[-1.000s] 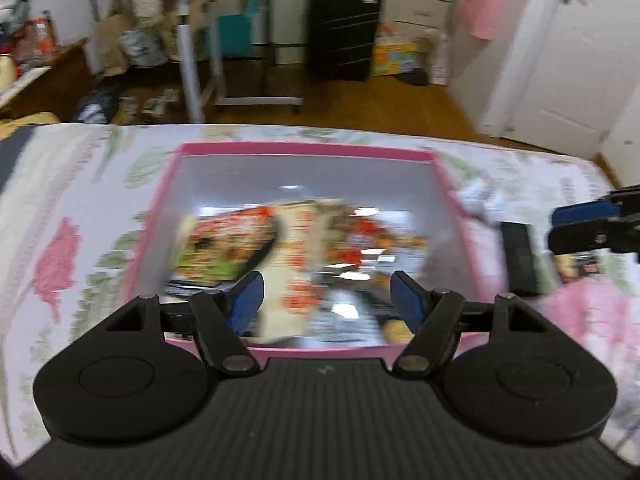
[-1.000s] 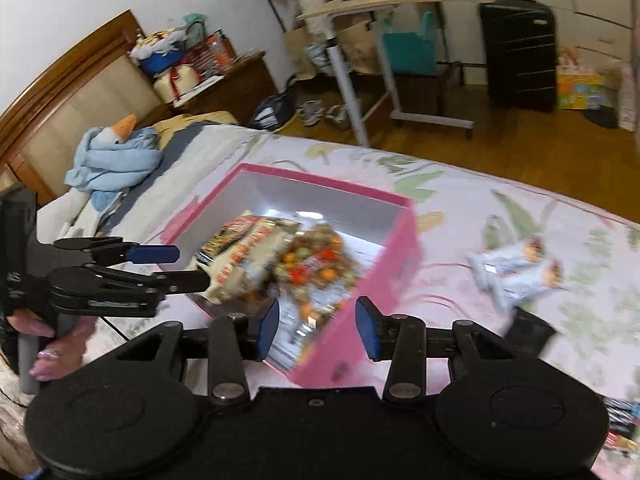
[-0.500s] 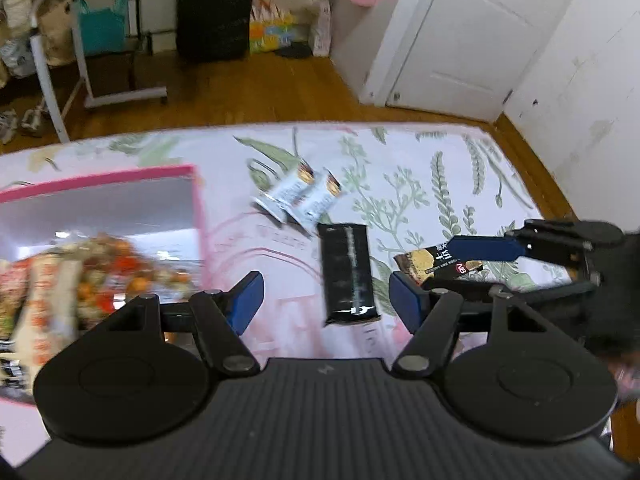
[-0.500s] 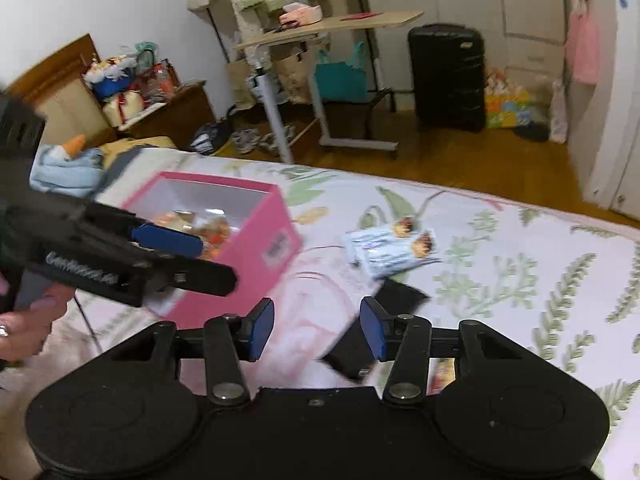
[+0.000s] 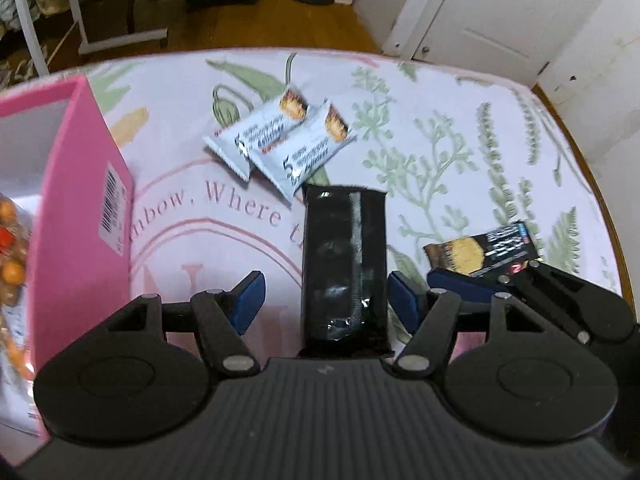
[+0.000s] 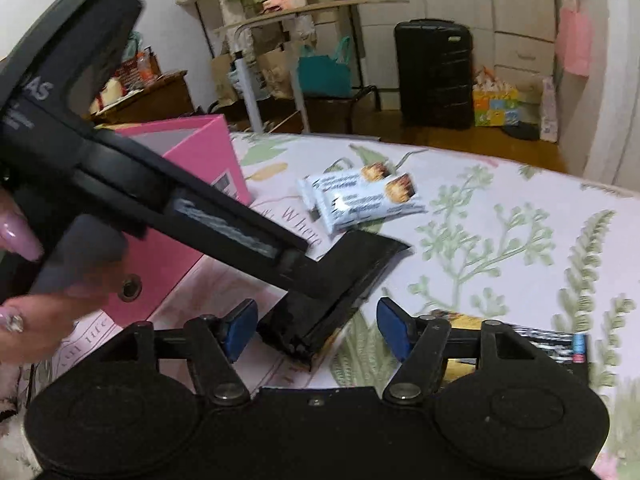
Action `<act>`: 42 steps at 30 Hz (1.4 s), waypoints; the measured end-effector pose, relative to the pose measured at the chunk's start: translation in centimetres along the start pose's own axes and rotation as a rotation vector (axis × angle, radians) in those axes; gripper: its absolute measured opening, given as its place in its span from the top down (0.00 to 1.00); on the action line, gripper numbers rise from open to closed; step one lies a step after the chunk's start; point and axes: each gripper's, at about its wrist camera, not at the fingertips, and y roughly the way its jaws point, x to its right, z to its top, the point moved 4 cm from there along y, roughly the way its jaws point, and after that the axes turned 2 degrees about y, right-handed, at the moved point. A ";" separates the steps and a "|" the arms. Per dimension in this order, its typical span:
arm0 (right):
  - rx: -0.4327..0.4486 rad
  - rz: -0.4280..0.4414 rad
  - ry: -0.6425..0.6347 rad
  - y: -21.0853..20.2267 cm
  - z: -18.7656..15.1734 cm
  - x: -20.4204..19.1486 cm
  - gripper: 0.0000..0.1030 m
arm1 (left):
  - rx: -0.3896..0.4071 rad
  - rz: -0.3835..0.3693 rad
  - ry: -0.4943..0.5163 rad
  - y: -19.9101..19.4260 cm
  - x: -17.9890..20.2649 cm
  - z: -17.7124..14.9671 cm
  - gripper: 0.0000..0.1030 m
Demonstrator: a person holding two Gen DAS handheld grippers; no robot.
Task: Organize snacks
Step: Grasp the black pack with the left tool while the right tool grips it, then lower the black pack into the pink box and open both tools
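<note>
A long black snack packet (image 5: 345, 264) lies on the floral bedspread between the open jaws of my left gripper (image 5: 326, 300); it also shows in the right wrist view (image 6: 332, 296). Two white snack bars (image 5: 280, 140) lie side by side just beyond it, also in the right wrist view (image 6: 360, 198). A dark cracker packet (image 5: 482, 250) lies to the right, by my right gripper's fingers. My right gripper (image 6: 316, 328) is open and empty, low over the bed beside the black packet. The pink box (image 5: 76, 208) holding snacks stands at the left.
The left gripper's body (image 6: 120, 184) crosses the right wrist view and hides part of the pink box (image 6: 192, 160). The bed's edge (image 5: 592, 184) curves at the right. Beyond stand a black suitcase (image 6: 434, 72), a rolling table (image 6: 280, 20) and a white door (image 5: 500, 12).
Both grippers swung right, away from the pink box, and came down over the loose snacks. The left gripper now straddles the black packet; the right sits close beside it.
</note>
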 end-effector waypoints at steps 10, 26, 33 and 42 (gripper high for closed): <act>-0.015 -0.015 -0.077 2.1 -1.7 -1.2 0.27 | -0.054 -0.066 -0.019 2.1 -0.4 -0.4 0.42; 0.002 -0.045 -0.042 0.2 -1.9 -3.0 0.30 | -0.134 -0.133 -0.017 0.7 0.8 -1.9 0.52; 0.007 -0.054 -0.067 -1.9 -1.8 -4.3 0.32 | -0.140 -0.119 0.028 -2.0 2.3 -2.7 0.51; -0.030 -0.074 -0.160 -6.2 -0.8 -8.3 0.33 | -0.143 -0.119 0.045 -7.5 3.5 -4.5 0.51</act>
